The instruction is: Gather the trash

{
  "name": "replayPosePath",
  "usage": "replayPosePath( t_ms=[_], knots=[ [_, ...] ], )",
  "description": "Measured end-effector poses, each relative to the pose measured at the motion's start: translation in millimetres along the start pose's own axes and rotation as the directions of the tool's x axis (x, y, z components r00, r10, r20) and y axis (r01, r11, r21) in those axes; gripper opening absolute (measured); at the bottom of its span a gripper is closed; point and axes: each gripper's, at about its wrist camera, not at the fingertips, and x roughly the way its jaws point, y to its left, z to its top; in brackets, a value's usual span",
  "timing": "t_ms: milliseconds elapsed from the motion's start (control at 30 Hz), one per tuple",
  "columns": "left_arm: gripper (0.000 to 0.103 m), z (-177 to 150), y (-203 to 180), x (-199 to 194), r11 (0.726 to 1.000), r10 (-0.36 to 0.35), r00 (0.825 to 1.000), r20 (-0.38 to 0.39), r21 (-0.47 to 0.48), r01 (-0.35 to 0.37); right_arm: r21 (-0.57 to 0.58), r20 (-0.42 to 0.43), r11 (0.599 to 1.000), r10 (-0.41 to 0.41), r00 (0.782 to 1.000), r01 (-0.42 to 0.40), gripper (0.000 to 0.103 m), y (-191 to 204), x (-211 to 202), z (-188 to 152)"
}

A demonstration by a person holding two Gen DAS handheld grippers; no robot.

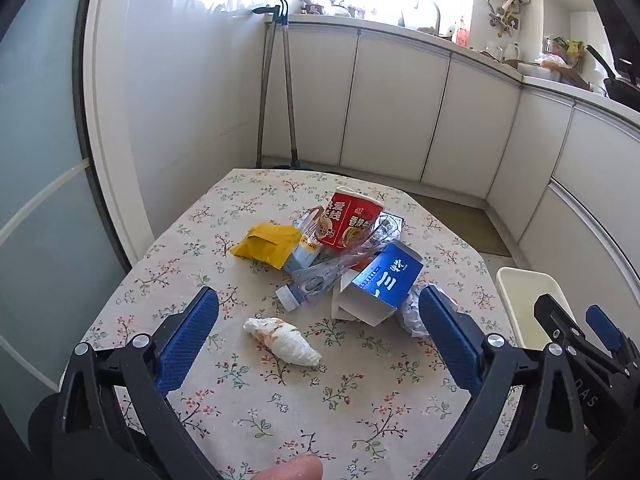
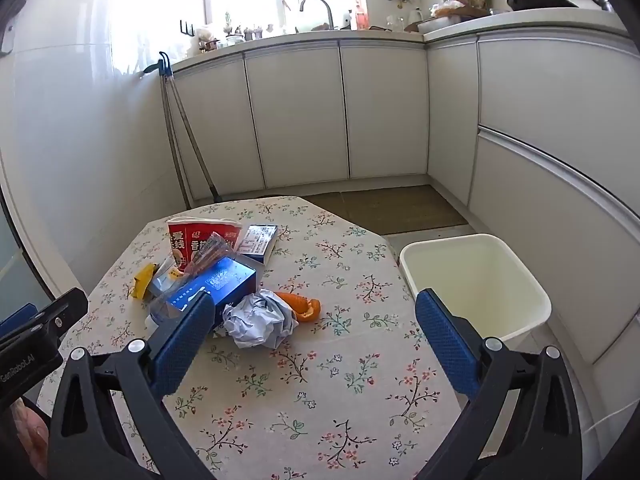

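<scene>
While both the left hand-held gripper (image 1: 318,330) and the right hand-held gripper (image 2: 314,330) hang wide apart and empty, the crumpled tissue (image 1: 282,340), lying on the table (image 1: 360,408) just before the blue carton (image 1: 380,284), looks light and soft, best pinched across its middle.

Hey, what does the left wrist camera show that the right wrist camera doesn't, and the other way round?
Only the left wrist view shows the white tissue wad lying alone between the open left gripper fingers.

Only the right wrist view shows the orange peel beside the crumpled paper, the whole inside of the white bin off the table's right edge, and the sink faucet.

Both show the floral table, red noodle cup, blue carton, yellow packet and leaning poles. The right gripper is open too.
</scene>
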Motion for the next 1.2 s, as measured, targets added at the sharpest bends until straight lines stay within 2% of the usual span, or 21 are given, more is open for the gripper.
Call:
replayPosePath(
  t_ms=[567, 1200],
  knots=[
    [0.096, -8, -9, 5, 0.998, 0.011, 1.0, -0.026, 0.058, -0.009, -0.009, 0.004, 1.0, 0.007, 1.0, -0.007, 0.098, 2, -3, 1],
    [0.096, -12, -9, 7, 0.998, 0.011, 0.999, -0.037, 0.059, -0.009, -0.011, 0.004, 1.0, 0.005, 1.0, -0.005, 0.098, 0, -1, -1]
  ],
)
